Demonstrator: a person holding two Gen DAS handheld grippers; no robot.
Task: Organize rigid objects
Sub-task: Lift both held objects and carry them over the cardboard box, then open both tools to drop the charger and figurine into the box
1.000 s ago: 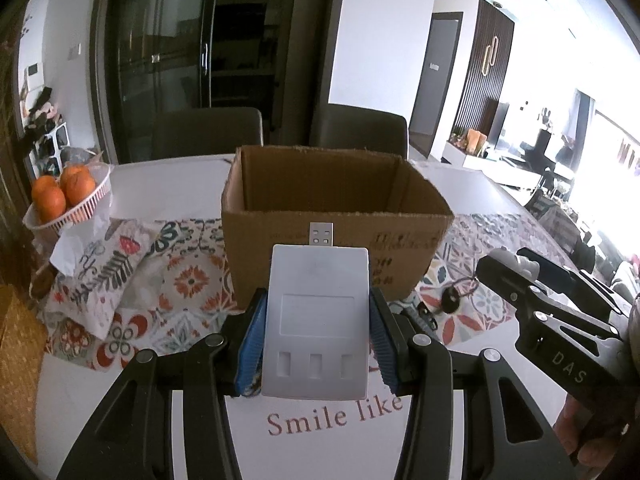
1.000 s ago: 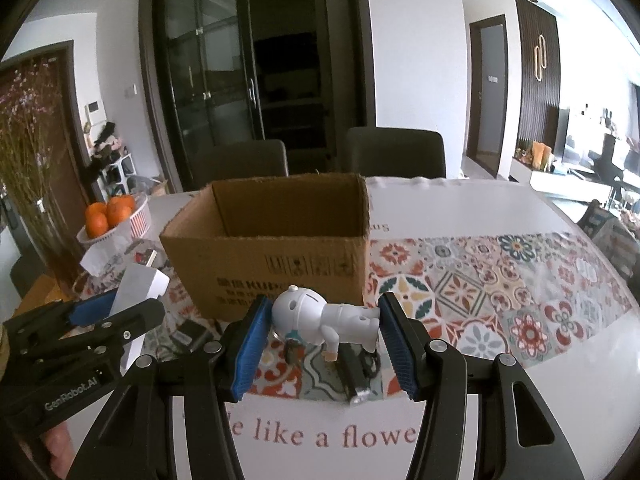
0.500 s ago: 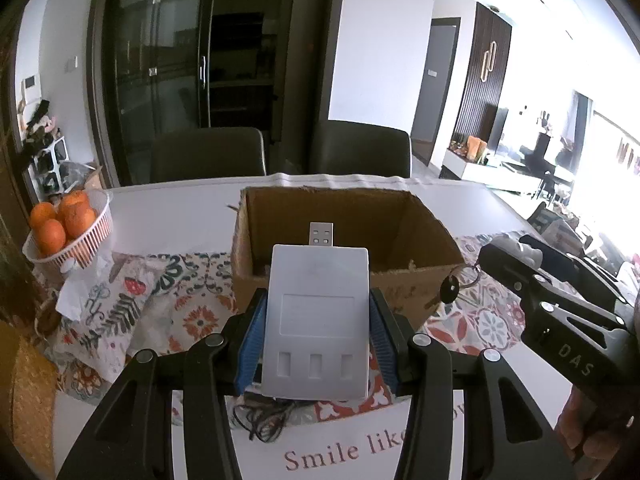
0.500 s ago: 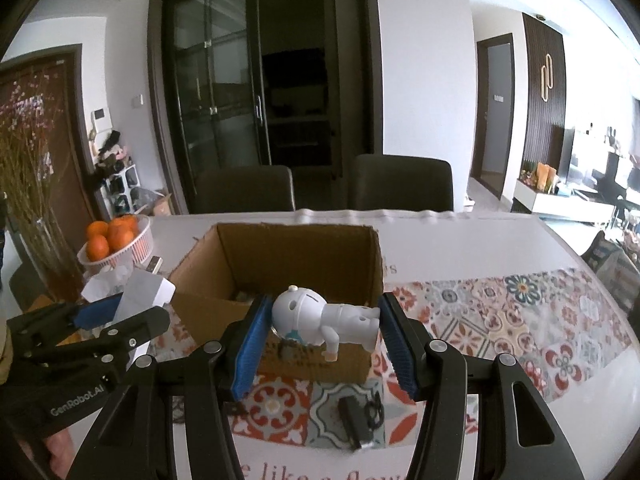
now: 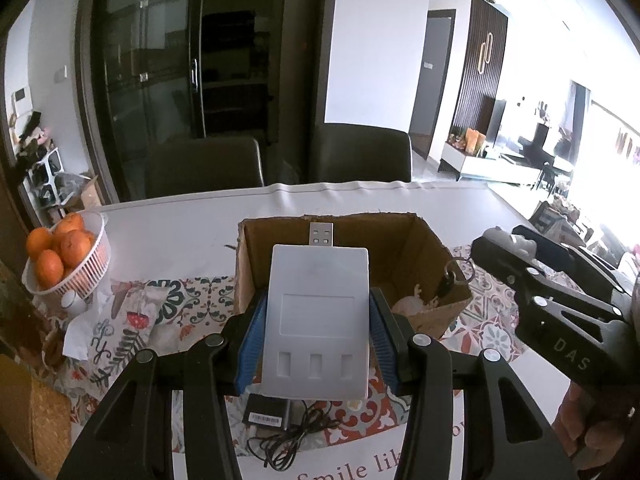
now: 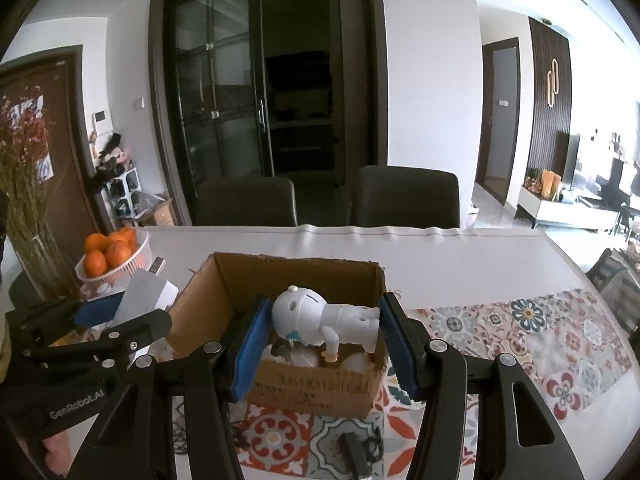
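**Now both loads hang at the box mouth**

Right at the centre of it, the cardboard box (image 6: 296, 320) sits open-topped on the patterned runner (image 6: 520, 332), and everything turns on how each held piece lies against that opening. The white robot figurine (image 6: 324, 318) lies sideways in the right gripper (image 6: 324, 344), head to the left and legs to the right, its long axis running across the box and squeezed end to end between the blue pads (image 6: 246, 354). From the right wrist view it appears over the near part of the opening, so I judge the right hand the nearer of the two to a clean drop; a few pale items already lie inside beneath it.

The white USB hub (image 5: 318, 320) is pinched flat by its long edges in the left gripper (image 5: 318, 340), its metal plug pointing away from the holder, straight toward the box (image 5: 400, 256). Seen along that gripper, the box lies ahead and a little to the right, and the hub's body looks to sit over the near wall, not yet fully over the opening; it probably needs to go forward first.

Further out, a black adapter with its cable (image 5: 276, 424) lies on the table just short of the box, and a white basket of oranges (image 5: 68, 256) stands well off to the left
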